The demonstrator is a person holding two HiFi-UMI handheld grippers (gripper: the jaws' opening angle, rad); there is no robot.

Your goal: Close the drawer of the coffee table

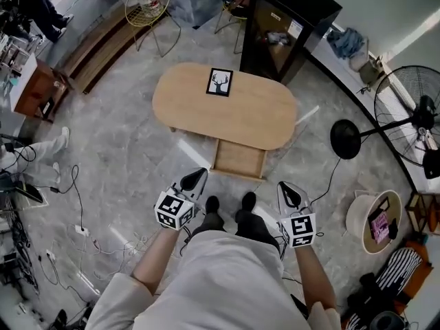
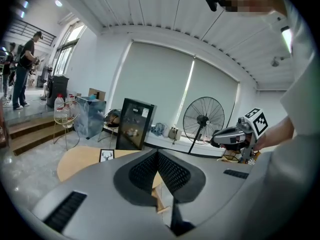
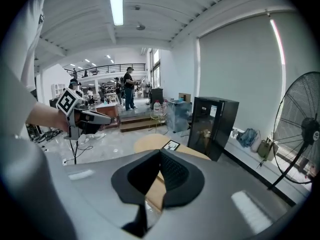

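Both grippers, left gripper [image 1: 194,179] and right gripper [image 1: 291,195], have their jaws closed tight, holding nothing. The drawer [image 1: 238,158] sticks out of the coffee table [image 1: 227,108].

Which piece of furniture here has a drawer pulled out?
The oval light-wood coffee table with the deer picture on top; its drawer juts out on the near side. The black cabinet behind shows none.

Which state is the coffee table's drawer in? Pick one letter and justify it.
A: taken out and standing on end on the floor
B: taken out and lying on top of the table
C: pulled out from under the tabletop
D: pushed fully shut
C: in the head view the drawer sticks out from under the near edge of the coffee table, with its wooden bottom showing.
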